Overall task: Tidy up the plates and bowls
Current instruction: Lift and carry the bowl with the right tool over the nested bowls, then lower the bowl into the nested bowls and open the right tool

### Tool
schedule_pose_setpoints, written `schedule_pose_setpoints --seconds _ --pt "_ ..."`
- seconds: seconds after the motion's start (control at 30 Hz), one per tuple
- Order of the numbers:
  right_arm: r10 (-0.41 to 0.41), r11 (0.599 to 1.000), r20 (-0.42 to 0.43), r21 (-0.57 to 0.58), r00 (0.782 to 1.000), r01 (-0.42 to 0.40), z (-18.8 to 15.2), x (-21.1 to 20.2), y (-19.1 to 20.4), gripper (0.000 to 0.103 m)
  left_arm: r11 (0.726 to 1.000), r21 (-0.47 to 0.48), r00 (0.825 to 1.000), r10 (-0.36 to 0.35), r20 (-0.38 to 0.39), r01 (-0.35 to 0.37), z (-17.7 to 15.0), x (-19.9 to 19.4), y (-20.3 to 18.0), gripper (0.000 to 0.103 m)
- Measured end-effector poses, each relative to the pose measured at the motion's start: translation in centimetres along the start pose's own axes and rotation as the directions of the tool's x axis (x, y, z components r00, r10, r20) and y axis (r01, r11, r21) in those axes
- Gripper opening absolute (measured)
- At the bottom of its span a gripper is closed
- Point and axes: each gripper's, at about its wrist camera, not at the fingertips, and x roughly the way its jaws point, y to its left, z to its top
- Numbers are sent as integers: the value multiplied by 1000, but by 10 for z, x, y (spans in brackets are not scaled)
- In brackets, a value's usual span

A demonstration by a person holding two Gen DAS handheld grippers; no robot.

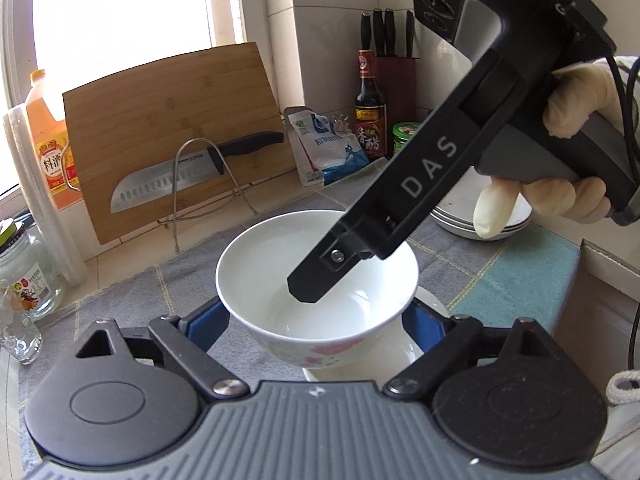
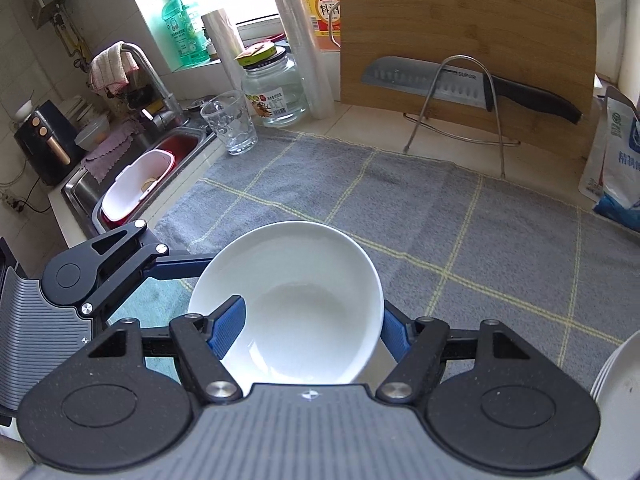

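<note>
From my left wrist view, the white bowl (image 1: 316, 280) sits between the blue pads of my left gripper (image 1: 320, 320), which hug its two sides, over the grey checked cloth (image 1: 120, 300). My right gripper's finger (image 1: 320, 280) dips into the bowl from the right, and a stack of white plates (image 1: 460, 220) lies farther right.

From my right wrist view, my right gripper (image 2: 312, 328) pinches the bowl's (image 2: 292, 300) wall, one pad (image 2: 228, 328) inside and one outside. The left gripper (image 2: 120, 264) reaches in from the left, touching the bowl's rim.
</note>
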Motion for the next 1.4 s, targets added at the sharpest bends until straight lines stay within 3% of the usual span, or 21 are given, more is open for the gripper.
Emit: schedule_pose_setpoints --seconds 0.6,1.4 --pt "-21 999 -55 49 998 23 -25 1 -14 76 997 -5 994 -77 -72 77 -6 13 -16 92" --pt "-39 998 -92 51 995 44 -28 10 -14 77 992 -32 986 -122 -117 119 -9 17 -18 92"
